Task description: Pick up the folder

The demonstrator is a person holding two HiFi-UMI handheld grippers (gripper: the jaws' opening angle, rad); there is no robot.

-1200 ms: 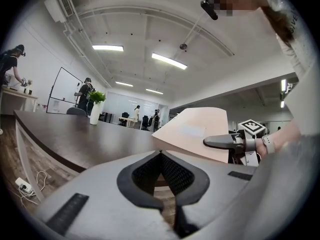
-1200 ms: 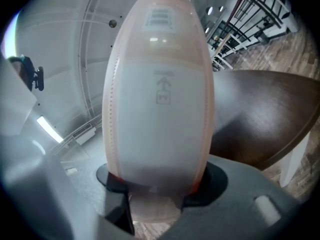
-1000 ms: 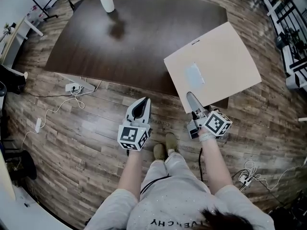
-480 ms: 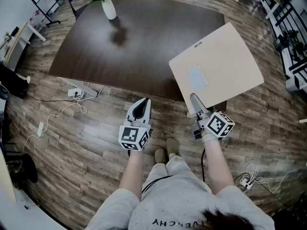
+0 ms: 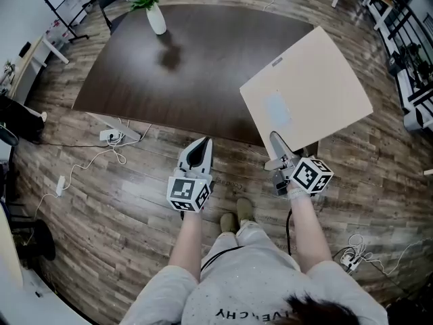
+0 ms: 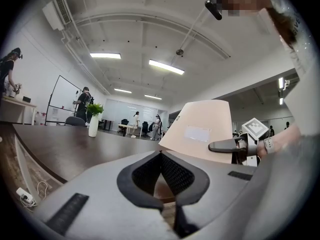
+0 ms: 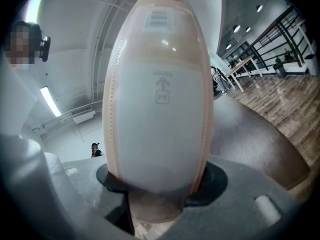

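My right gripper [image 5: 276,156] is shut on the near edge of a large beige folder [image 5: 308,90], one jaw lying on its top face. The folder hangs in the air, out over the near right corner of the dark table [image 5: 189,73]. In the right gripper view the folder [image 7: 157,99] fills the frame between the jaws. My left gripper [image 5: 197,156] is shut and holds nothing, level in front of the table's near edge. The left gripper view looks past its own closed tips [image 6: 161,156] to the folder [image 6: 202,134] and the right gripper [image 6: 235,145].
A white vase with a green plant [image 5: 155,19] stands at the table's far left. A power strip [image 5: 111,136] and cables lie on the wooden floor at the left, more cables [image 5: 352,249] at the right. People stand in the background of the left gripper view.
Both grippers have risen a little. The folder has come up with the right gripper and tilted slightly.
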